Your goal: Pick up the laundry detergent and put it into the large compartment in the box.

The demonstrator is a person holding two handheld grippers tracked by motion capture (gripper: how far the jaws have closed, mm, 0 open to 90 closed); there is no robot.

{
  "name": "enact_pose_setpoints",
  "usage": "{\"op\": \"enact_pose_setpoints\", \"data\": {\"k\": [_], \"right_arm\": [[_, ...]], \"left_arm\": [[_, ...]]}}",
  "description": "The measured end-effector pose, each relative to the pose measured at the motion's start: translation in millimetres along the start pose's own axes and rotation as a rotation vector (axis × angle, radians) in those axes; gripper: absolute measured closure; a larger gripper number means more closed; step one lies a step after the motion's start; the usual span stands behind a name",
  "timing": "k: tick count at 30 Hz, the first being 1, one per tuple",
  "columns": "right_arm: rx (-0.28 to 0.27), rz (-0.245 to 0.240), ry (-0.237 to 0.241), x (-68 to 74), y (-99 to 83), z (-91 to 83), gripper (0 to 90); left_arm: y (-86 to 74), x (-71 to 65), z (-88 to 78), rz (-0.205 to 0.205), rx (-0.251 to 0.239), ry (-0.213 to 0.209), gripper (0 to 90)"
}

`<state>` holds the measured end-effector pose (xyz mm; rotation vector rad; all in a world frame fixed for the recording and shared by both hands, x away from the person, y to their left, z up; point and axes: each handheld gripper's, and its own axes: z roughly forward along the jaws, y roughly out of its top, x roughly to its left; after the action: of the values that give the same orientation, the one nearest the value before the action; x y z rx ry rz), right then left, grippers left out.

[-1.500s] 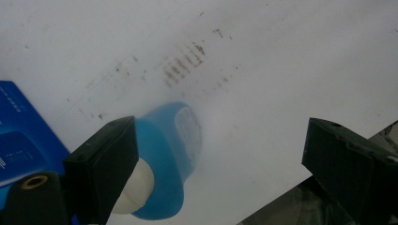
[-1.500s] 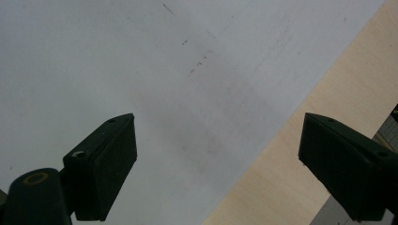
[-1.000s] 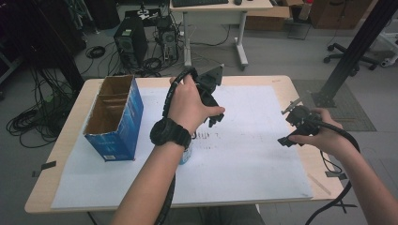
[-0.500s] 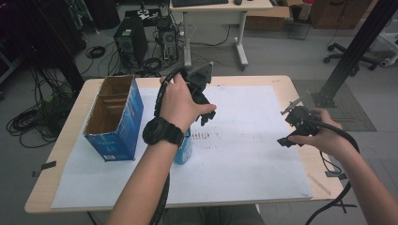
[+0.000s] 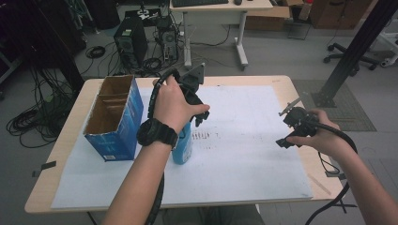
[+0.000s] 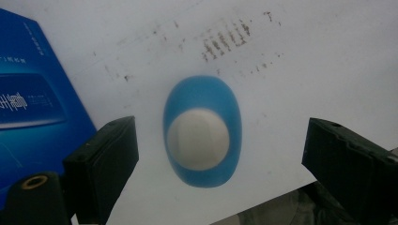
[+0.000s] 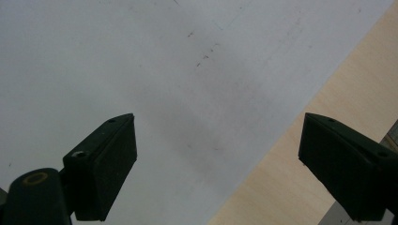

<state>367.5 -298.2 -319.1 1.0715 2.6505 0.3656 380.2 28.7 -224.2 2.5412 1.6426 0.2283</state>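
A blue bottle (image 5: 183,145) with a white cap (image 6: 198,139) stands upright on the white paper (image 5: 244,150), just right of an open blue carton (image 5: 112,119). My left gripper (image 5: 195,112) hangs right above the bottle and points down at it. In the left gripper view it (image 6: 220,133) is open, one jaw on each side of the cap and well clear of it. My right gripper (image 5: 287,129) is held low over the paper's right part. In the right gripper view it (image 7: 216,131) is open with nothing between its jaws.
The carton's side (image 6: 33,103) lies close to the left jaw. The wooden table edge (image 7: 300,164) runs just right of the right gripper. Faint dark marks (image 5: 202,135) dot the paper. Behind the table are a PC tower (image 5: 127,40), cables and a desk.
My left gripper has moved left and slightly nearer, ending above the bottle. The right gripper has stayed where it was.
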Motion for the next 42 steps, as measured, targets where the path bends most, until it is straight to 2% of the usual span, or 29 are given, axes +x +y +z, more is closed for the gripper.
{"op": "enact_pose_setpoints", "data": {"k": [11,42], "right_arm": [[0.004,-0.002,0.003,0.1,0.6,2.1,11.7],[0.012,-0.006,0.004,1.7,-1.9,6.7,11.6]], "left_arm": [[-0.9,4.5,5.5,-0.01,0.013,-0.002,11.2],[-5.9,4.0,31.0,-0.013,0.044,-0.015,11.2]]}}
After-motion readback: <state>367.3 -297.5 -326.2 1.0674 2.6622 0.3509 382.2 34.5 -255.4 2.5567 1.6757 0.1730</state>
